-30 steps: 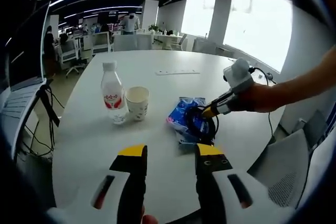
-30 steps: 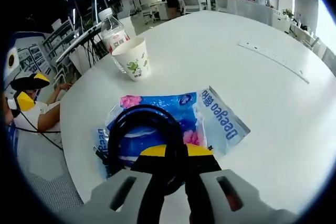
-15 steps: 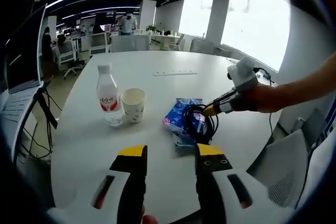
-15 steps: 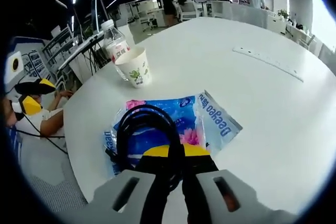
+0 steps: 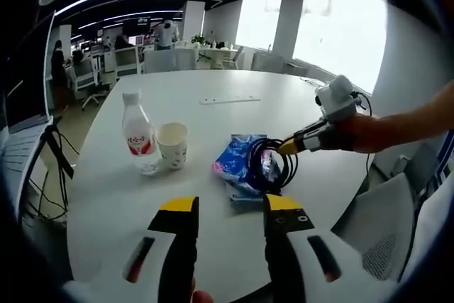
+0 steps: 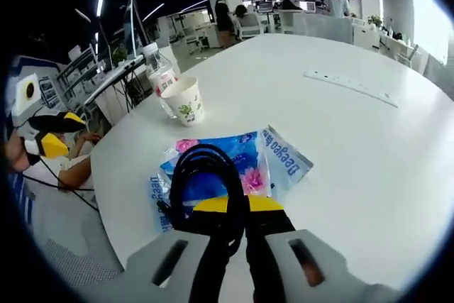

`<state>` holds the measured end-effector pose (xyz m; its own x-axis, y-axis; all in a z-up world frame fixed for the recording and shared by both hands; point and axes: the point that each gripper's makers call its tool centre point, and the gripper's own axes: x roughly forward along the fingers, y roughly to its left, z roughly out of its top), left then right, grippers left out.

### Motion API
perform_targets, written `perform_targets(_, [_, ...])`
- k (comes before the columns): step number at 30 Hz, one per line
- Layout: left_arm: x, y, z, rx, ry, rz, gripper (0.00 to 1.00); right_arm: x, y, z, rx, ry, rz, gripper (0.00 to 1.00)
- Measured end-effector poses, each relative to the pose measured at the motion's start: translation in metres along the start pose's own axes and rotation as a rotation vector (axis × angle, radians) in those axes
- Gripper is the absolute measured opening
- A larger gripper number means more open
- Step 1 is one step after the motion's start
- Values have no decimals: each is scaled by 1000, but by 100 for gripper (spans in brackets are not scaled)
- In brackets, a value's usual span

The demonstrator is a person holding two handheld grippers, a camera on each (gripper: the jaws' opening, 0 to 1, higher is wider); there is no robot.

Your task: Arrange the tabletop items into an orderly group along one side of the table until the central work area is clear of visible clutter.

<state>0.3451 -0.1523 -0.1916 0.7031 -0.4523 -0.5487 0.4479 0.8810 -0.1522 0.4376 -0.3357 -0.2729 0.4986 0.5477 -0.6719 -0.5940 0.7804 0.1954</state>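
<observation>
On the white round table [image 5: 213, 104] stand a clear water bottle [image 5: 137, 135] with a red label and a paper cup [image 5: 172, 145], side by side. To their right lies a blue plastic packet [image 5: 237, 172]. My right gripper [image 5: 287, 148] comes in from the right, shut on a coil of black cable [image 5: 273, 164] held just over the packet. In the right gripper view the coil [image 6: 202, 172] rises from my shut right gripper [image 6: 228, 207], above the packet [image 6: 280, 161], with the cup [image 6: 183, 101] and bottle [image 6: 159, 76] beyond. My left gripper [image 5: 230, 207] hovers open near the table's front edge.
A flat white power strip [image 6: 351, 86] lies far across the table [image 6: 340, 147]. My left gripper [image 6: 51, 133] shows at the table's left edge in the right gripper view. Grey chairs [image 5: 386, 232] stand at the right, and office desks and people fill the background.
My right gripper has risen a little with the cable coil, which now hangs higher over the packet. The left gripper's camera has drifted slightly; the bottle, cup and packet have not moved.
</observation>
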Motion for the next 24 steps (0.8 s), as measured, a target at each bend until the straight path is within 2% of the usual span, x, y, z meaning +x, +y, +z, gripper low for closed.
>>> perform_targets(24, [15, -12, 11, 34, -1, -47, 35, -59, -47, -33, 88, -40, -122, 4])
